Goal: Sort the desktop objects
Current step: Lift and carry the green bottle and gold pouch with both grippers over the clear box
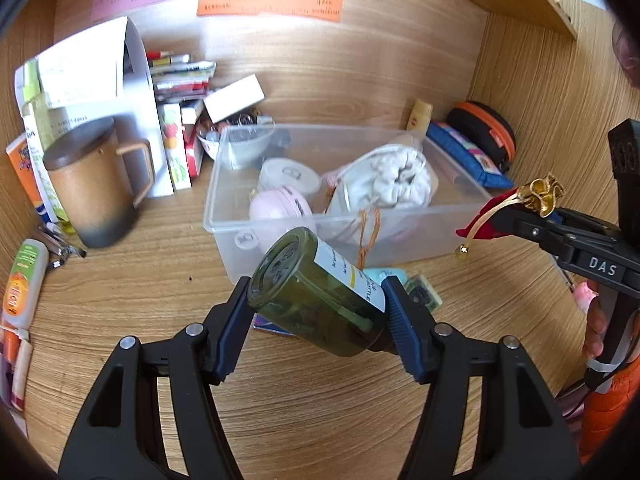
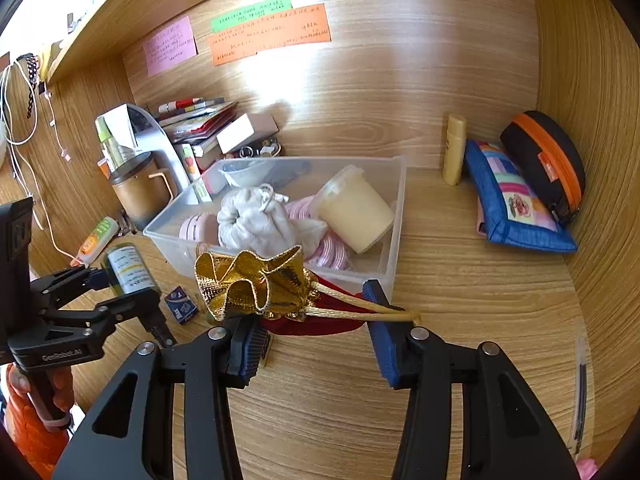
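Observation:
My left gripper [image 1: 318,312] is shut on a dark green glass bottle [image 1: 316,292] with a white label, held tilted above the desk just in front of the clear plastic bin [image 1: 224,232]. The bottle also shows in the right wrist view [image 2: 128,270]. My right gripper [image 2: 314,330] is shut on a red and gold drawstring pouch [image 2: 256,284], held near the bin's front corner [image 2: 384,276]. The pouch shows in the left wrist view [image 1: 516,208] at the right. The bin holds a white cloth bag [image 1: 392,180], a pink case [image 1: 276,208] and a cream tub [image 2: 356,212].
A brown mug [image 1: 96,188] and stacked boxes and books [image 1: 180,92] stand at the back left. A tube [image 1: 24,288] lies at the left edge. A blue pouch [image 2: 516,208], black-orange case [image 2: 548,164] and yellow stick [image 2: 454,148] sit at the right. A small blue box [image 2: 182,306] lies on the desk.

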